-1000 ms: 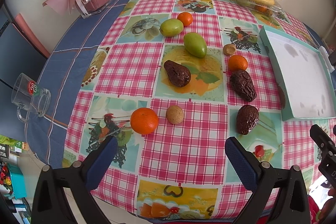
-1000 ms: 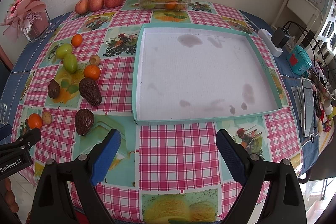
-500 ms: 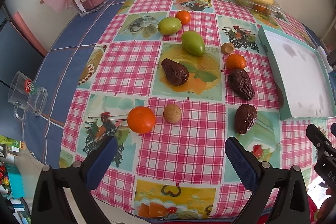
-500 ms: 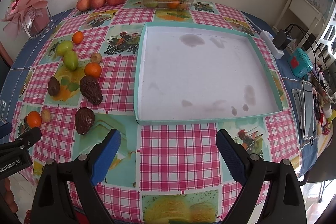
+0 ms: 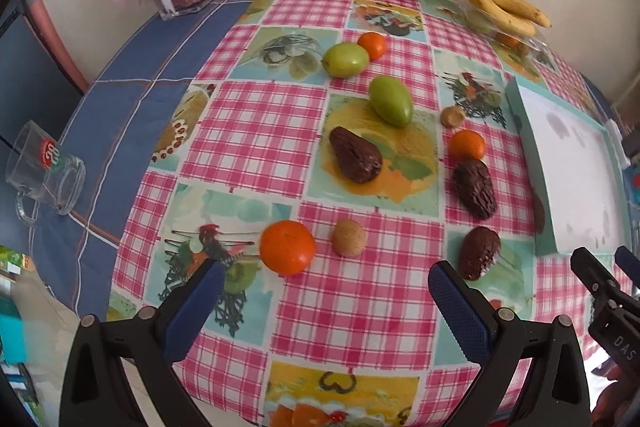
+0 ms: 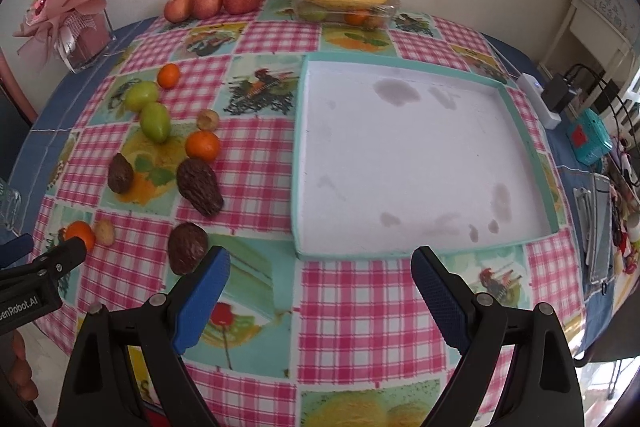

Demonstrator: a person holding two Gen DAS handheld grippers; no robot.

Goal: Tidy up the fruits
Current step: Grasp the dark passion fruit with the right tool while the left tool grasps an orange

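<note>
Orange tangerine [image 5: 287, 247], smooth and round, lies at 11 o'clock just ahead of my left gripper [image 5: 324, 291], whose jaws stand spread and empty. A small tan fruit [image 5: 349, 237] sits just beside it; a dark avocado [image 5: 478, 257] lies at 1 o'clock. My right gripper [image 6: 320, 279], also spread, faces the white tray [image 6: 298, 163] at 12 o'clock, with bare checked tablecloth [image 6: 360, 291] between.

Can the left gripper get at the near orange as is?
Probably yes. The left gripper is open, holds nothing, and the near orange sits just ahead of its fingertips on the tablecloth. Only the small brown fruit lies beside it, apart; nothing blocks the approach.
</note>
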